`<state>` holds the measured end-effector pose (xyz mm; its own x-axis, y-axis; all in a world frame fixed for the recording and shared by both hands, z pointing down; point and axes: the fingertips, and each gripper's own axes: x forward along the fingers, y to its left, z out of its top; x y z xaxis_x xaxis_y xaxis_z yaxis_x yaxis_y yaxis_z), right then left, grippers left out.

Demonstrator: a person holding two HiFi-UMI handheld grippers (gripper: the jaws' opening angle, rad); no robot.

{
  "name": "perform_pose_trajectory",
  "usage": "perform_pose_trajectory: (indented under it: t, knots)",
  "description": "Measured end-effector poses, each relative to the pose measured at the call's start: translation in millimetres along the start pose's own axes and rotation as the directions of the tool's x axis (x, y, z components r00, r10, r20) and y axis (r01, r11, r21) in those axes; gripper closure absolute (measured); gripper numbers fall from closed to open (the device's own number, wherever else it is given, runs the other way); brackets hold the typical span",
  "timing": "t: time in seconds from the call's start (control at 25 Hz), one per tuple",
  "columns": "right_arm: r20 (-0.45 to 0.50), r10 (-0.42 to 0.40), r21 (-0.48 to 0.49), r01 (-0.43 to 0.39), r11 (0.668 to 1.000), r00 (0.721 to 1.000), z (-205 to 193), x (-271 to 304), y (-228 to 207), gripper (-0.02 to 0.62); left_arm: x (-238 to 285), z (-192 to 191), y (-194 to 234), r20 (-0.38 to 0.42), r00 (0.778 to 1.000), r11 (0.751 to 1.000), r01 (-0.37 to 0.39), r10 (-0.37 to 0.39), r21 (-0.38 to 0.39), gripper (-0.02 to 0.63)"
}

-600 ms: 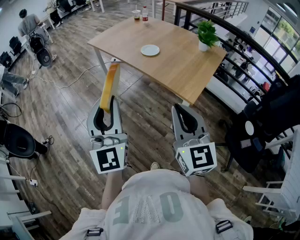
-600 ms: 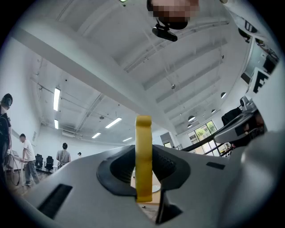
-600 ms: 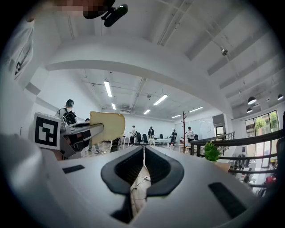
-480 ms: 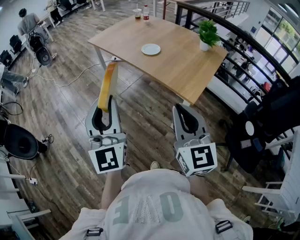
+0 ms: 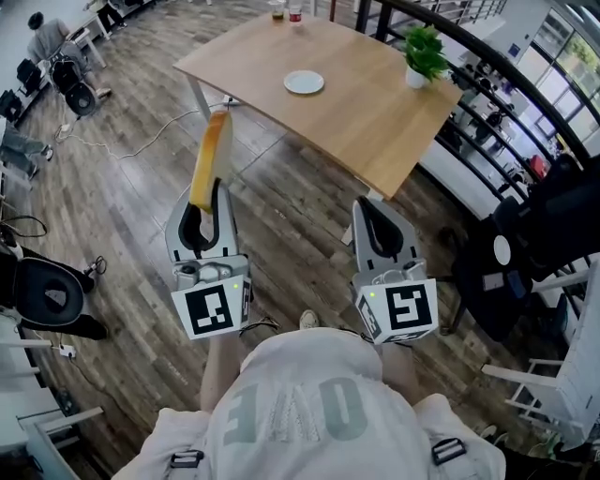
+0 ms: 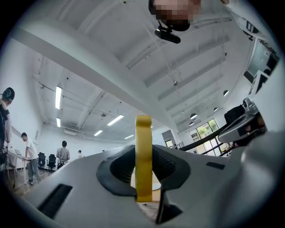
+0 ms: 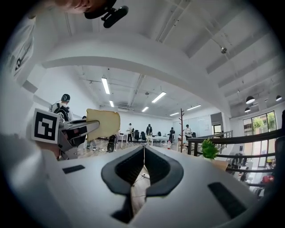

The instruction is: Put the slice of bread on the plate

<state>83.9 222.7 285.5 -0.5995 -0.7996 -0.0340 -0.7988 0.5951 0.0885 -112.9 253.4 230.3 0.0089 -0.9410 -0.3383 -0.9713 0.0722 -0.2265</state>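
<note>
A slice of bread [image 5: 210,157] stands on edge, its lower part clamped in my left gripper [image 5: 208,202], which is shut on it. In the left gripper view the slice [image 6: 143,156] shows edge-on as a yellow strip between the dark pads. From the right gripper view the same slice [image 7: 103,124] shows its broad face at the left. My right gripper [image 5: 371,227] is shut with nothing in it; its pads [image 7: 153,167] meet. A small white plate [image 5: 304,82] lies on the wooden table [image 5: 375,112] well ahead of both grippers.
A potted plant [image 5: 425,54] stands at the table's right end, and a cup and a bottle [image 5: 294,12] at its far edge. A railing [image 5: 487,66] runs behind the table. Cables lie on the wood floor at the left, near chairs [image 5: 70,77] and seated people.
The table and plate have shifted slightly up and right in the head view. The left gripper with the bread has edged left and nearer. The right gripper has barely moved.
</note>
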Motion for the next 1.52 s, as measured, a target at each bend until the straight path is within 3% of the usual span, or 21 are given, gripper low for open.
perform_pose_trajectory:
  t: [0.24, 0.52, 0.76, 1.0, 1.24, 1.52]
  knots:
    - [-0.005, 0.011, -0.04, -0.011, 0.999, 1.0, -5.1, 10.1, -2.9, 0.575, 12.7, -0.7, 1.1, 0.015, 1.0, 0.999, 0.012, -0.012, 0.046, 0.517]
    - [-0.076, 0.035, -0.003, -0.036, 0.999, 0.996, -24.1, 16.2, -0.1, 0.575, 13.6, -29.8, 11.5, -0.065, 0.998, 1.0, -0.011, 0.013, 0.026, 0.518]
    - [-0.071, -0.003, -0.007, 0.003, 1.0, 0.997, -29.0, 32.2, -21.8, 0.575, 45.5, -35.9, 13.0, -0.017, 1.0, 1.0, -0.014, 0.014, 0.011, 0.518]
    - [-0.028, -0.005, -0.069, 0.003, 0.998, 1.0, -10.9, 69.1, -33.5, 0.575, 73.5, -34.6, 20.2, 0.031, 0.999, 1.0, -0.024, 0.024, -0.002, 0.518]
    - [-0.052, 0.008, 0.007, -0.008, 1.0, 0.999, -29.5, 119.7, -42.4, 0.575, 111.3, -60.3, 21.0, 0.03, 1.0, 1.0, -0.007, 0.007, -0.015, 0.518]
    - [-0.066, 0.003, -0.095, -0.009, 0.995, 0.998, -18.7, 185.6, -70.4, 0.575, 190.4, -84.2, 36.4, 0.021, 1.0, 1.0, 0.009, -0.009, -0.022, 0.518]
